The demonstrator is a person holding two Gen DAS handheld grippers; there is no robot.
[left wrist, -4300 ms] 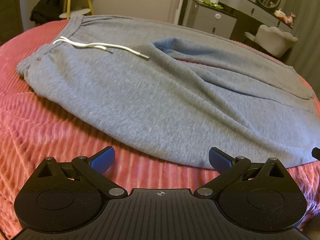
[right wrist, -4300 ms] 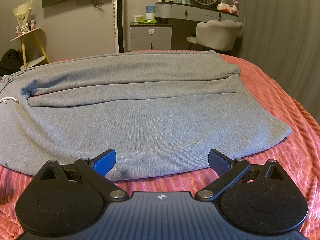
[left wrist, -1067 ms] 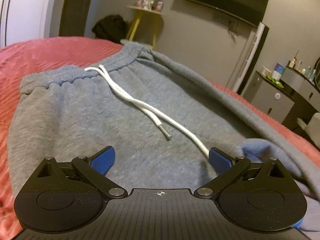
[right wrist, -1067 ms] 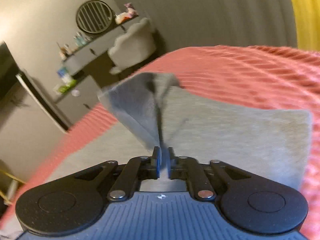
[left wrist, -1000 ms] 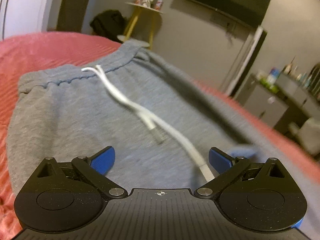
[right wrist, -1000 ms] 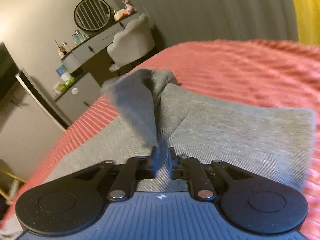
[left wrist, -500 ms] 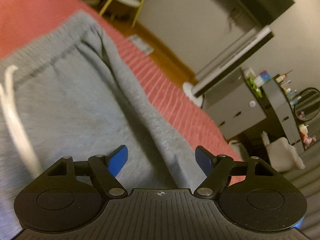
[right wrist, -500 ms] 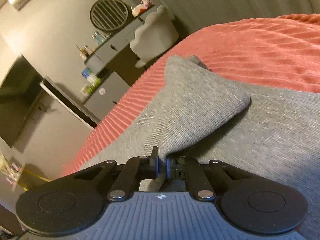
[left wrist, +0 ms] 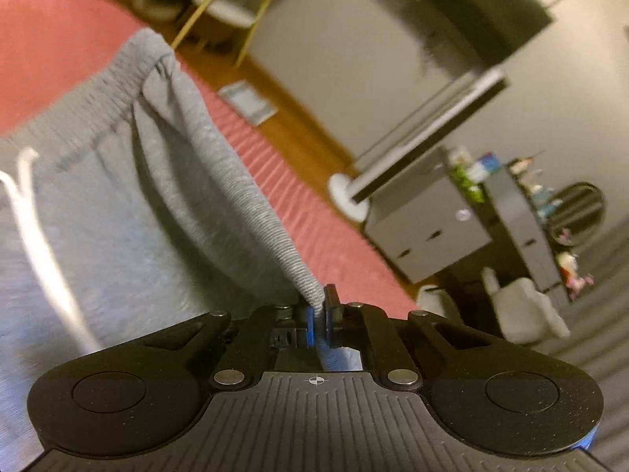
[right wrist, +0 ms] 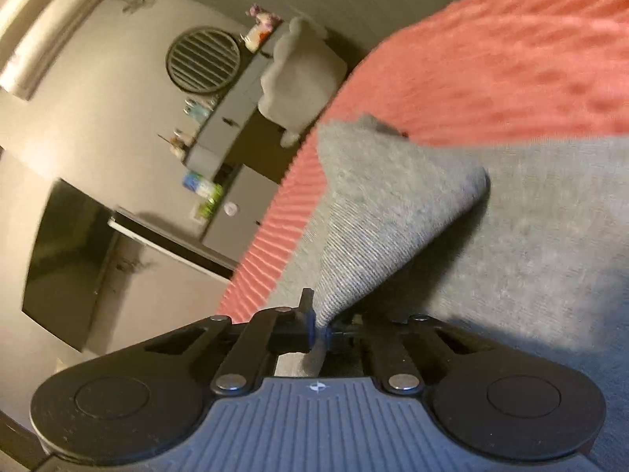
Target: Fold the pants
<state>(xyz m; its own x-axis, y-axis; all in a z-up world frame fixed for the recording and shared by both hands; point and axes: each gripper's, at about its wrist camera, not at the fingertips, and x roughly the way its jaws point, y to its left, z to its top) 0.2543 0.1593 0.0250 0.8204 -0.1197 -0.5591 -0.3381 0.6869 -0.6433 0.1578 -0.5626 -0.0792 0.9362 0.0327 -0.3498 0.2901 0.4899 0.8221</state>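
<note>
My left claw [left wrist: 320, 316] is clamped on the ribbed elastic waistband of the grey knitted sweatpants [left wrist: 118, 236], the band running up and away from the pads towards the far left, with the white drawstring [left wrist: 35, 236] trailing off to the left of it. My right claw [right wrist: 320, 328] is pinched on a corner of the same grey cloth at the leg end, a flap of it lifted and doubled over just ahead and to the right of the pads. Beyond both claws the rest of the pants lies spread on the salmon-pink ribbed bedspread [right wrist: 511, 59]. I judge the fabric soft, limp and fairly light; it will sag and drag, so hems and waistband are the firmest places to hold.
</note>
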